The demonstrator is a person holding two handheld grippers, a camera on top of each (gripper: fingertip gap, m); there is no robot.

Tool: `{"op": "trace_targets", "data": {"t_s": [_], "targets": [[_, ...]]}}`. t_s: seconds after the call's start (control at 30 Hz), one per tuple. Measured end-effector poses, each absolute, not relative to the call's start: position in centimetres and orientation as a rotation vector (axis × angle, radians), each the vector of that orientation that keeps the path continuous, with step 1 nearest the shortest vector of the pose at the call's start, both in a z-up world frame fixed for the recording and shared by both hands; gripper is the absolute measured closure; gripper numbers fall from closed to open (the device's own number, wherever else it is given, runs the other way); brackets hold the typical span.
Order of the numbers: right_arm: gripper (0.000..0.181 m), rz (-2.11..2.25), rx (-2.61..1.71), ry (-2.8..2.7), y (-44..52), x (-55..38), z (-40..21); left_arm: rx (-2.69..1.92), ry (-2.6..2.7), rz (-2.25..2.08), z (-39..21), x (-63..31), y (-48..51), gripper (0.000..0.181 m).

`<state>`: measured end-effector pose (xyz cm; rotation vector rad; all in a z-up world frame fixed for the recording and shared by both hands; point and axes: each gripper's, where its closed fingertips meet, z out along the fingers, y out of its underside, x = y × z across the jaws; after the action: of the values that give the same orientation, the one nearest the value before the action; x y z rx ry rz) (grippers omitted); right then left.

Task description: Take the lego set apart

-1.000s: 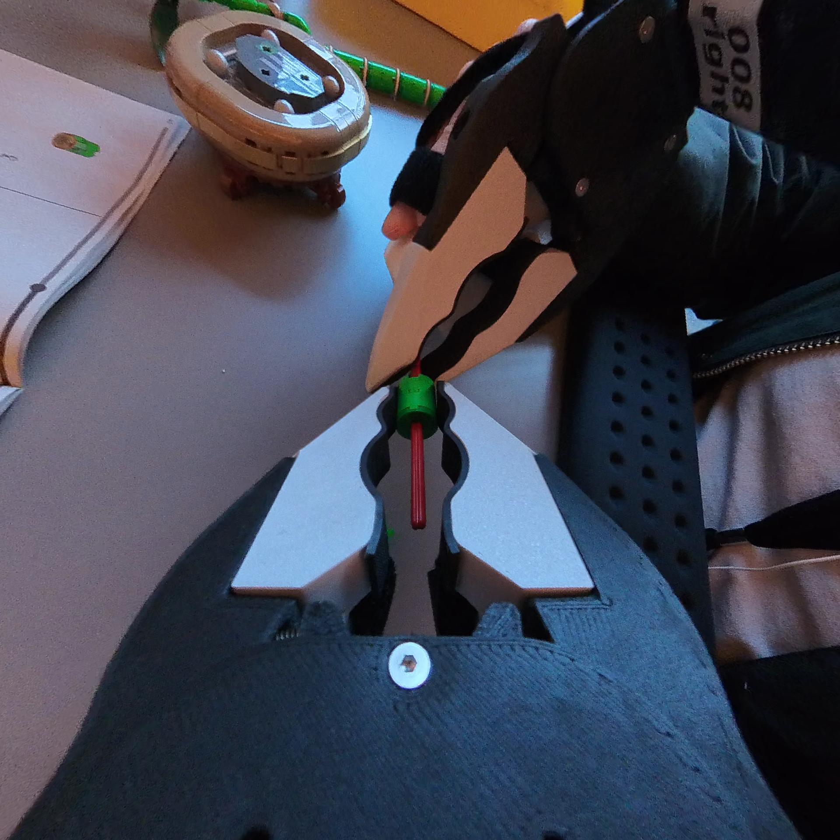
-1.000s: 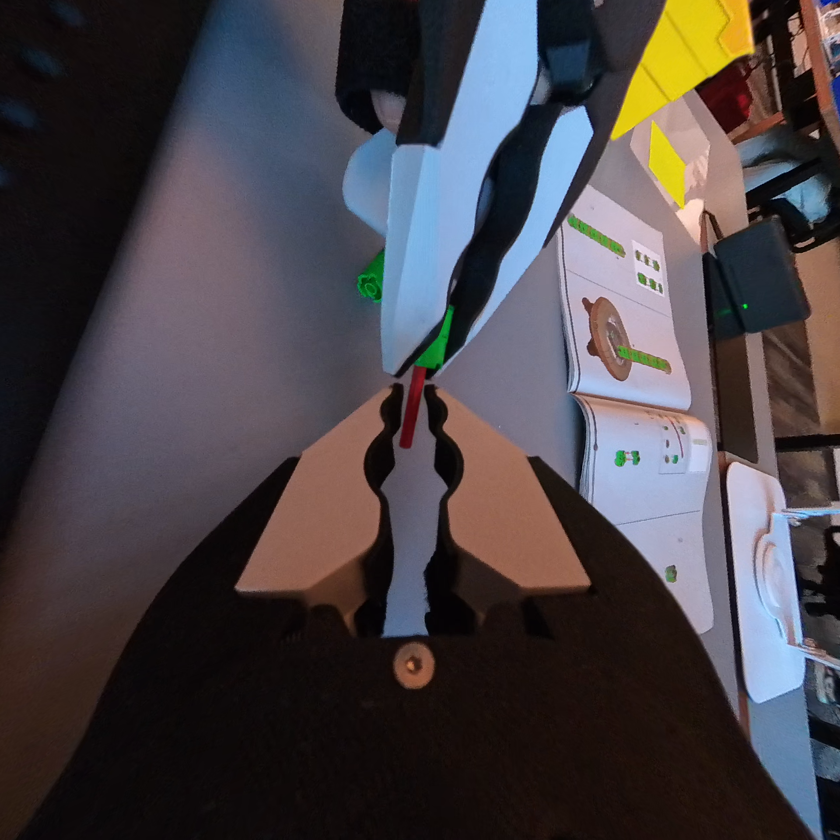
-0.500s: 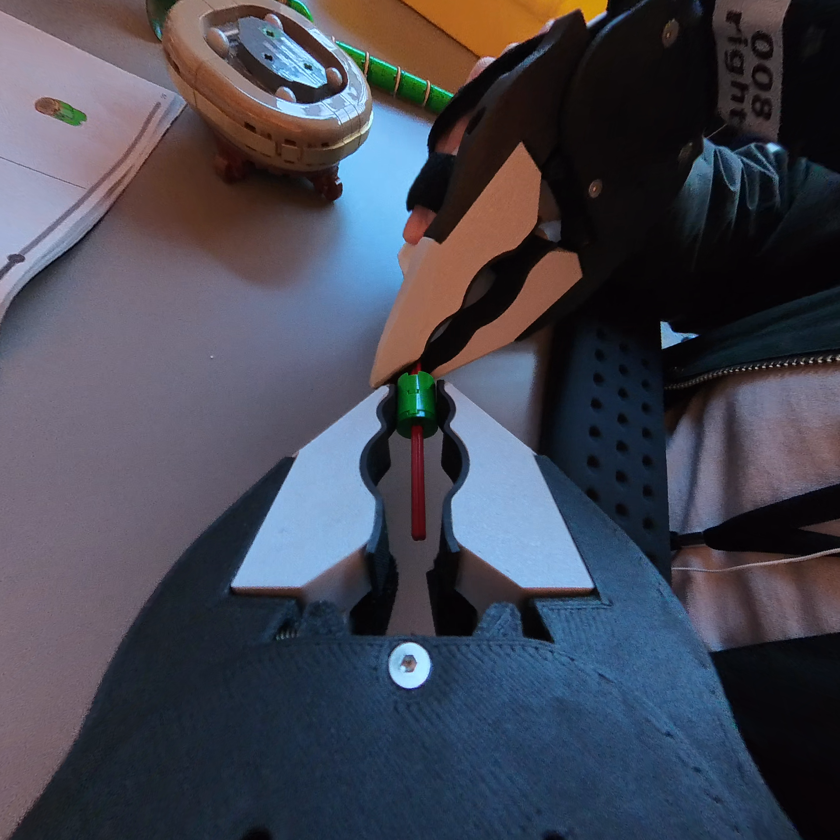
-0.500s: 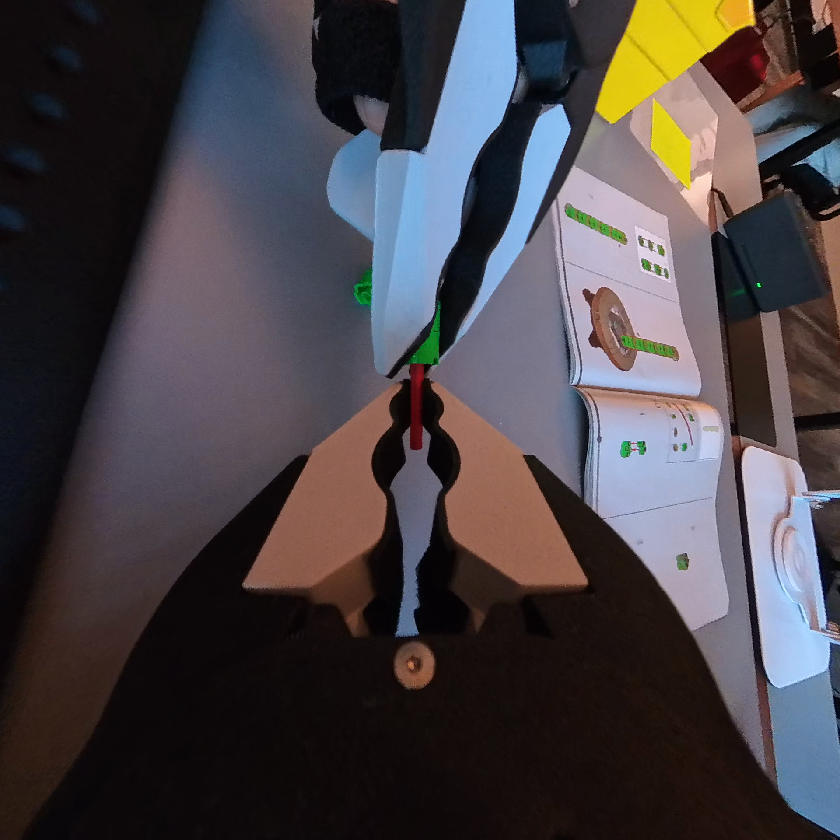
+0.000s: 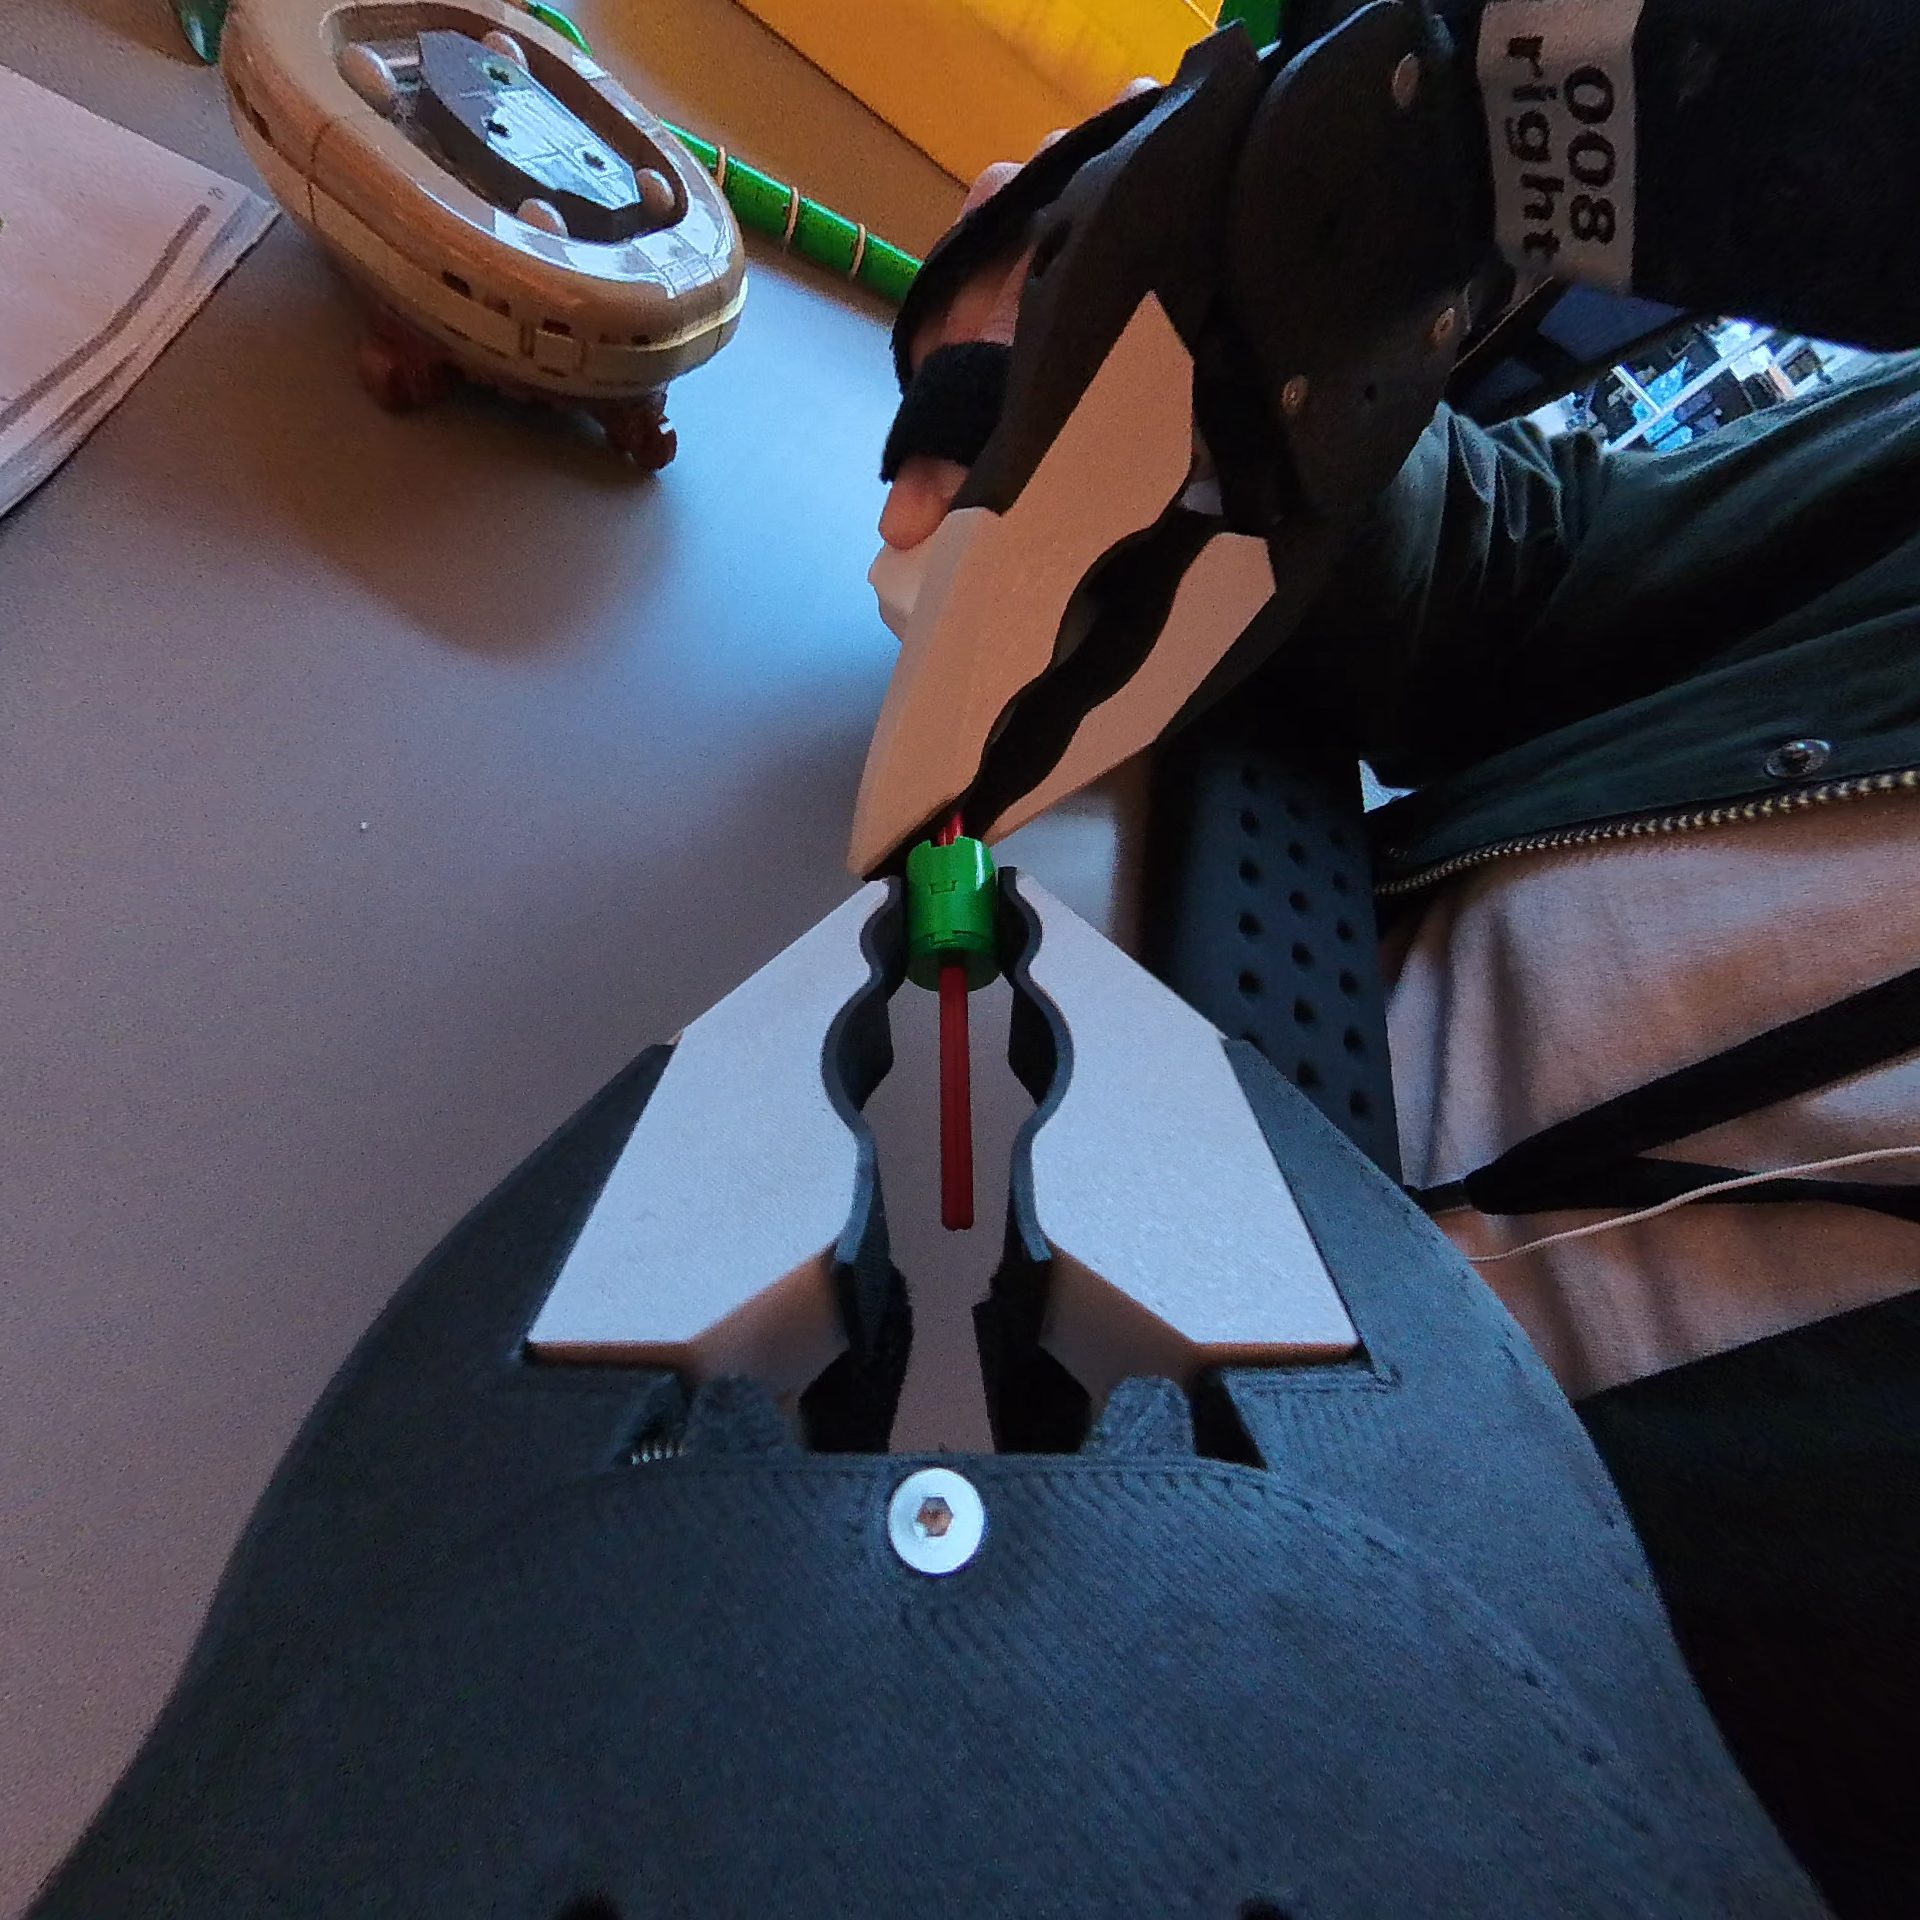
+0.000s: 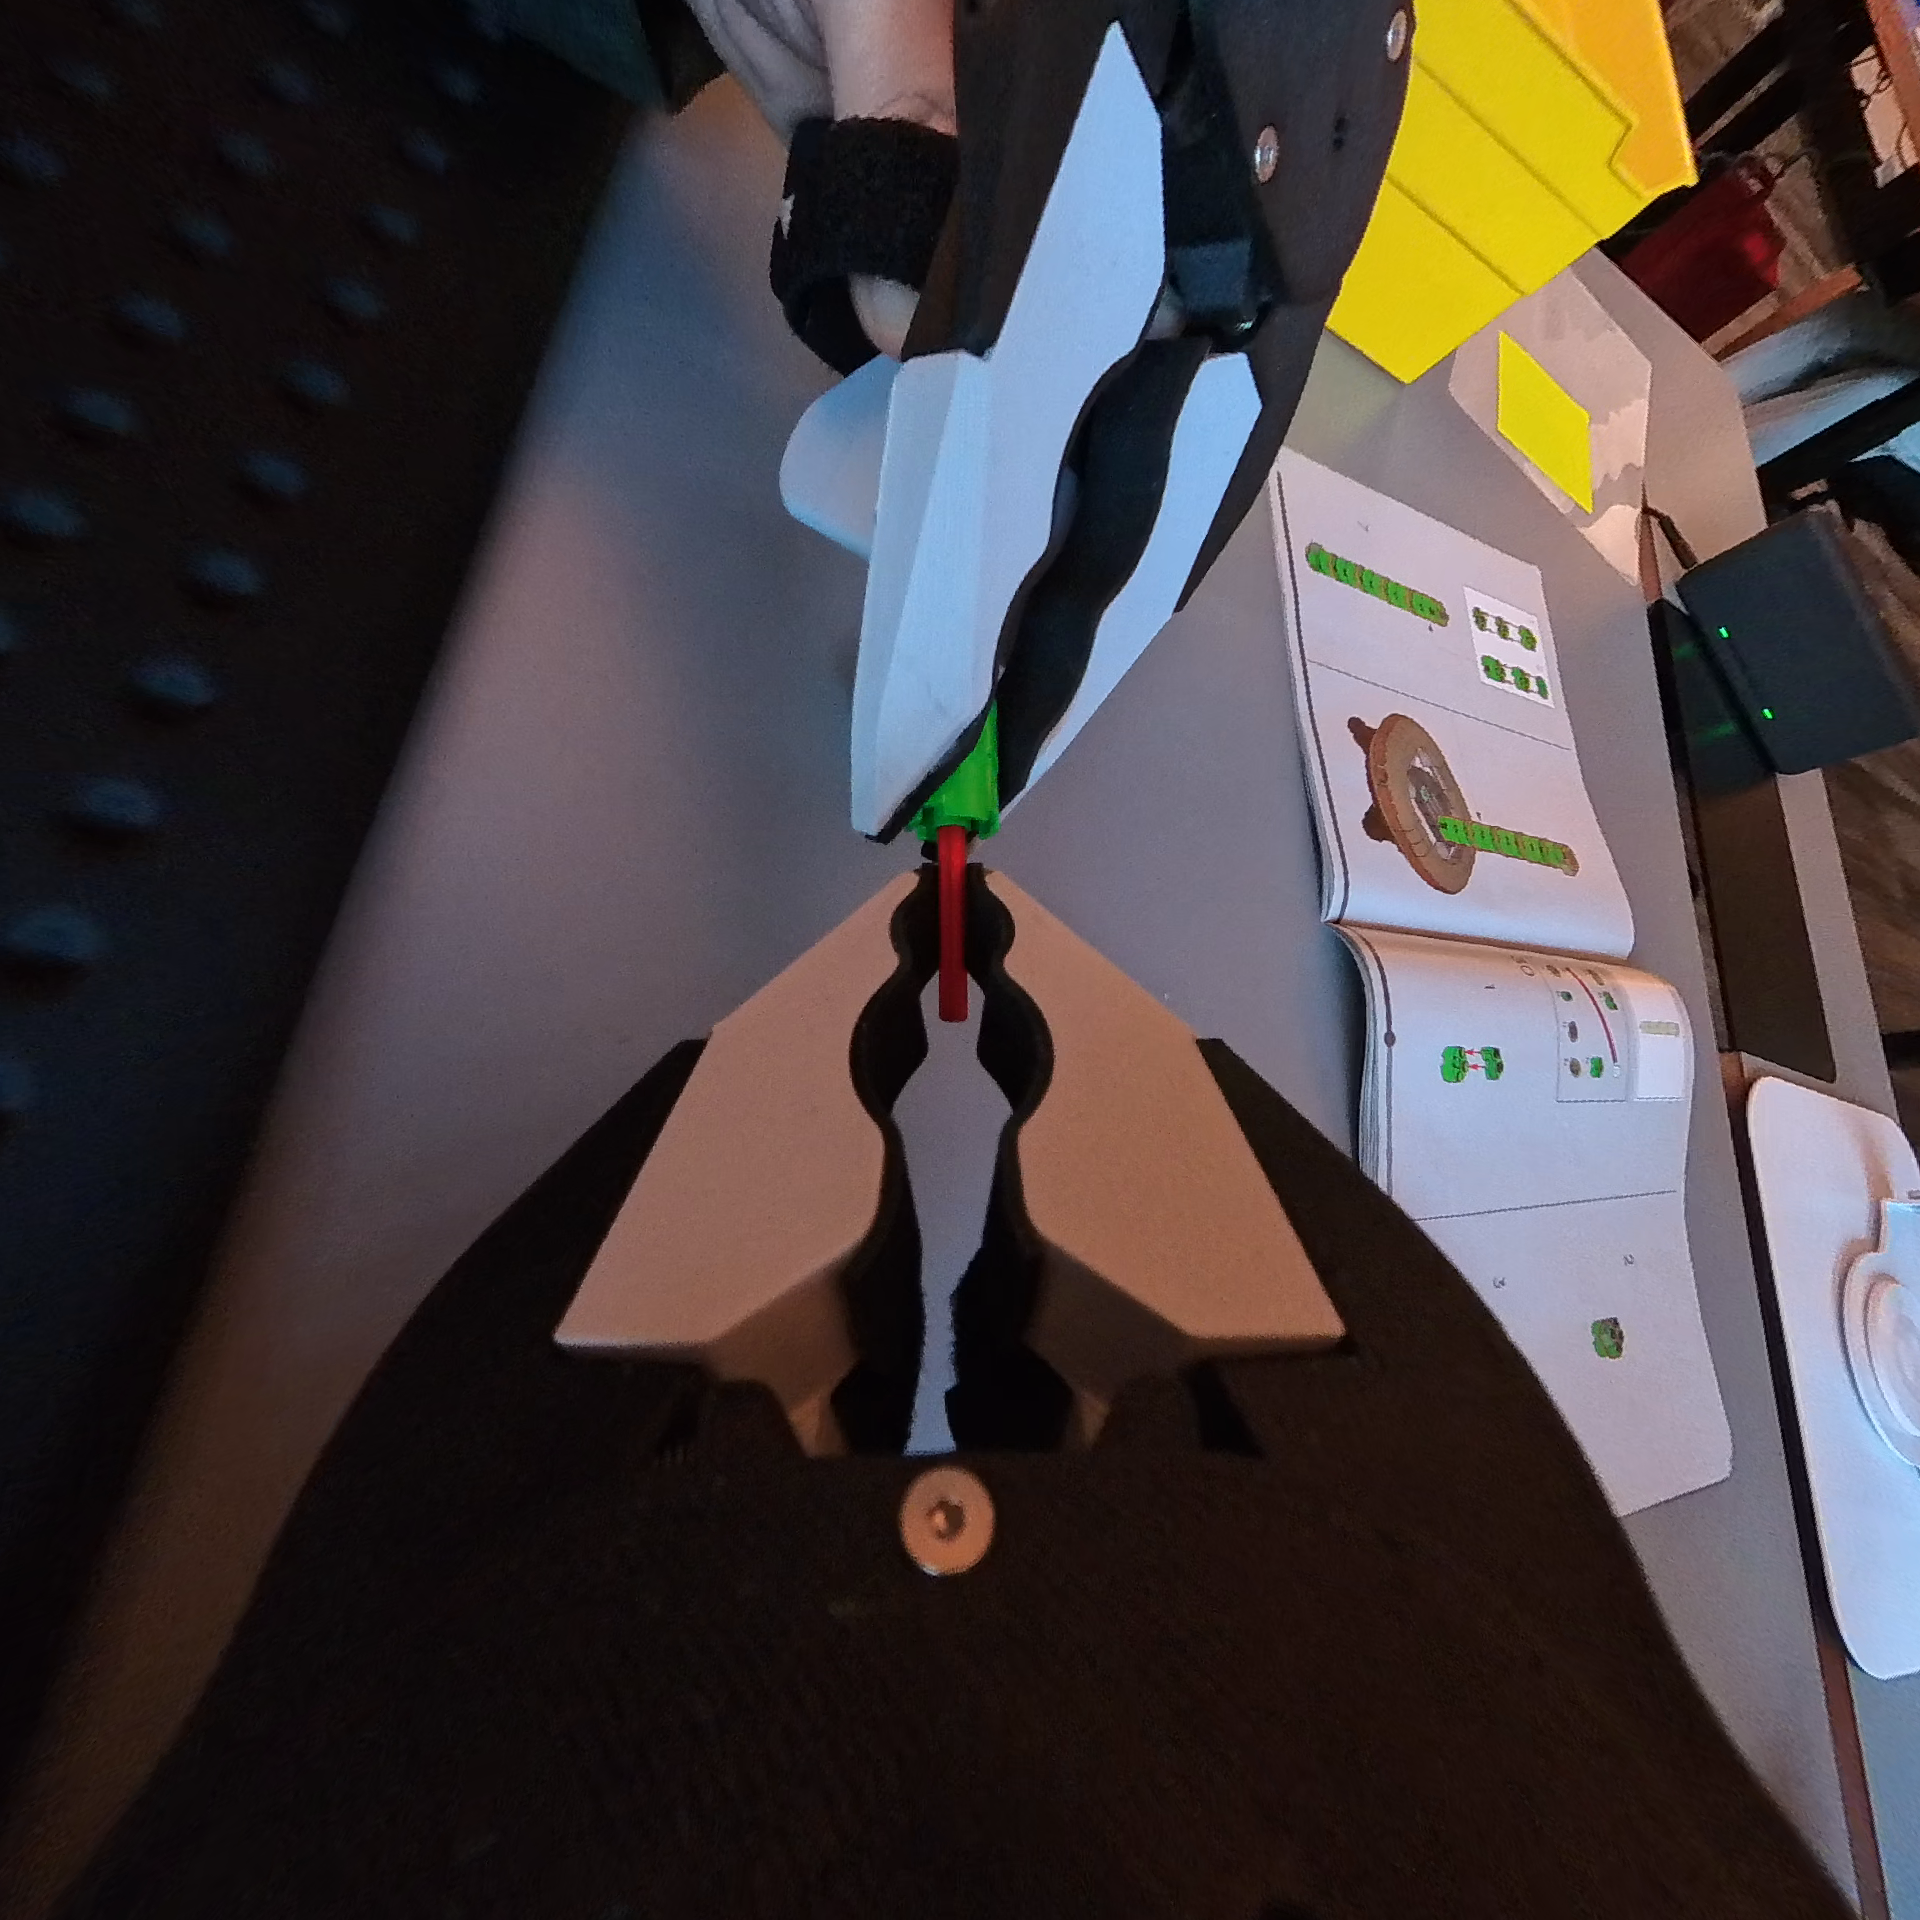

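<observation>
A small green round lego piece sits on a thin red axle. My left gripper is shut on the green piece, and the axle's long end runs back between its fingers. My right gripper comes in from the upper right, tip to tip with the left, and is shut on the axle's other end. In the right wrist view the right gripper pinches the red axle. The left gripper hangs from above, holding the green piece. Both are held above the grey table.
A tan oval lego pot on brown feet stands at the back left, with a green segmented stem and a yellow bin behind it. An open instruction booklet lies beside a black device. A black perforated chair is at the table edge. Left and right tips are no more than a few centimetres apart.
Both grippers have moved together toward the tan pot. The right gripper has lined up straight with the axle and closed in on it. The loose green piece on the table has left the right view.
</observation>
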<state>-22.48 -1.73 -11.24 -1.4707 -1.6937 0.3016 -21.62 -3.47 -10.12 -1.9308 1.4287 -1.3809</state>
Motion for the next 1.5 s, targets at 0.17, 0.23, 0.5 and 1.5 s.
{"op": "trace_targets", "data": {"t_s": [0.17,0.23,0.5,1.5], "targets": [[0.178,0.302,-1.46,-1.695,-1.9,-22.4,-11.1,-1.927,1.432,-1.391,-10.0,-21.6,-3.6,0.165],[0.178,0.307,-1.458,-1.693,-1.9,-22.4,-10.9,-1.924,1.432,-1.397,-9.9,-21.7,-3.7,0.166],[0.178,0.32,-1.455,-1.69,-2.0,-22.3,-10.8,-1.921,1.43,-1.405,-9.8,-21.8,-3.7,0.165],[0.175,0.811,-1.263,-1.434,-3.5,-22.9,-5.4,-1.74,1.278,-1.809,-5.7,-22.3,-4.4,0.166]]}}
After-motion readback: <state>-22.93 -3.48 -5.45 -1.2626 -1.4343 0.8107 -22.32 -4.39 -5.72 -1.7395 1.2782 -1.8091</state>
